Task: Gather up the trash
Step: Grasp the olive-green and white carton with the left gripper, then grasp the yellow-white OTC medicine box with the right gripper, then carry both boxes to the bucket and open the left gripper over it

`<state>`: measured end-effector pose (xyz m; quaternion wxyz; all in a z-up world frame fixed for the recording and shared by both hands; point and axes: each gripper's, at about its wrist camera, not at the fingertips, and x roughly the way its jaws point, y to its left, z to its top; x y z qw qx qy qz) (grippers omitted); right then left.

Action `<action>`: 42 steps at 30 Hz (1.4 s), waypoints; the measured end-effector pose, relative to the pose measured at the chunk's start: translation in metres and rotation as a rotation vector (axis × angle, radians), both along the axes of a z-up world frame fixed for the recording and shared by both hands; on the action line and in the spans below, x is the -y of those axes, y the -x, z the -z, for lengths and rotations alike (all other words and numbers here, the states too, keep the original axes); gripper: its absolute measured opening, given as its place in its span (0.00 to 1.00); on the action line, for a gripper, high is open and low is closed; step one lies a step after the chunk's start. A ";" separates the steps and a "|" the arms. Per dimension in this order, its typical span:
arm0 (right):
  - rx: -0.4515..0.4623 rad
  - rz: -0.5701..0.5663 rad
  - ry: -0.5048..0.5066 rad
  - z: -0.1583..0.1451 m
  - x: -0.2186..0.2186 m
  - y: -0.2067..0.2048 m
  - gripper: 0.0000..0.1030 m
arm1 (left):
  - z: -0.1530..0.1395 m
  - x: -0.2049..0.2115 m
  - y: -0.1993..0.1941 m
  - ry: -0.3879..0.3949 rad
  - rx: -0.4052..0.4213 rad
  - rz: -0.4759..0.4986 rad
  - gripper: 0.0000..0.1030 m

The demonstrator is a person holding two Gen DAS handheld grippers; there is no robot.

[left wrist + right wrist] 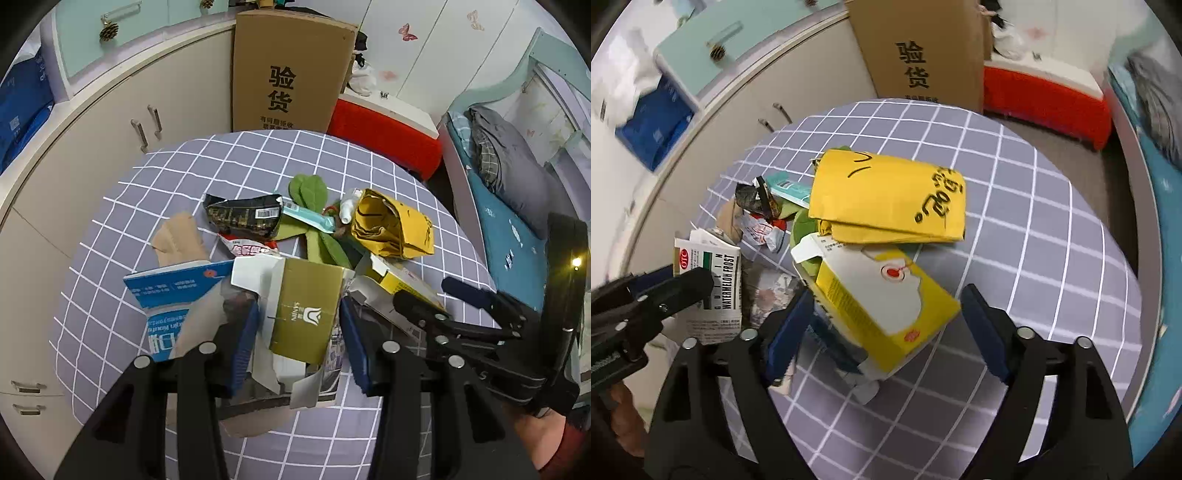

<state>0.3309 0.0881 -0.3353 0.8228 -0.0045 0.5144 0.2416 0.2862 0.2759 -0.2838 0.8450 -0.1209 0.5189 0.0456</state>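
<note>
Looking along the left gripper (301, 332), we see its blue pads clenched on a flattened olive-gold carton (306, 310), which is pinched together with white torn card and lifted a little above the grid-patterned grey tablecloth (207, 166). Just left of that carton lies a blue and white box (170, 291), and beyond it a black snack wrapper (245, 216), a red and white wrapper (249, 249), green leaves (310, 190), a teal packet (308, 216) and a crumpled yellow paper bag (393, 225) sit heaped together near the middle of the table.

From the right wrist view, we find the right gripper (886, 328) with its jaws standing wide and released, one pad on each side of a yellow and white carton (886, 299); neither pad presses on it. That carton lies tilted on the cloth, its open flap touching the yellow bag (890, 199) behind it. At the left edge, the left gripper (679, 286) grips a white box printed with "WATERMELON FROST" (716, 288).

A tall cardboard box (291, 70) stands behind the table.
</note>
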 end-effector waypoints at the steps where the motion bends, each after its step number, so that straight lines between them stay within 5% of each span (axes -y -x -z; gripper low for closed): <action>1: 0.003 -0.023 0.005 0.001 -0.003 -0.002 0.82 | 0.001 0.001 -0.002 -0.004 -0.002 0.001 0.43; 13: -0.125 -0.085 -0.121 0.023 -0.003 -0.016 0.86 | 0.009 0.013 -0.014 -0.018 -0.019 0.016 0.43; 15: -0.142 -0.091 -0.122 0.023 -0.001 -0.015 0.70 | 0.008 0.015 -0.013 -0.021 -0.019 0.018 0.43; 18: -0.163 -0.103 -0.136 0.021 0.003 -0.011 0.63 | 0.004 0.016 -0.011 -0.012 -0.021 0.015 0.43; 31: -0.170 0.032 -0.175 -0.017 0.058 0.022 0.58 | -0.033 0.043 -0.005 0.005 0.009 0.099 0.43; 42: -0.111 0.198 -0.257 -0.067 0.163 0.039 0.58 | -0.076 0.142 -0.019 0.022 0.063 0.229 0.43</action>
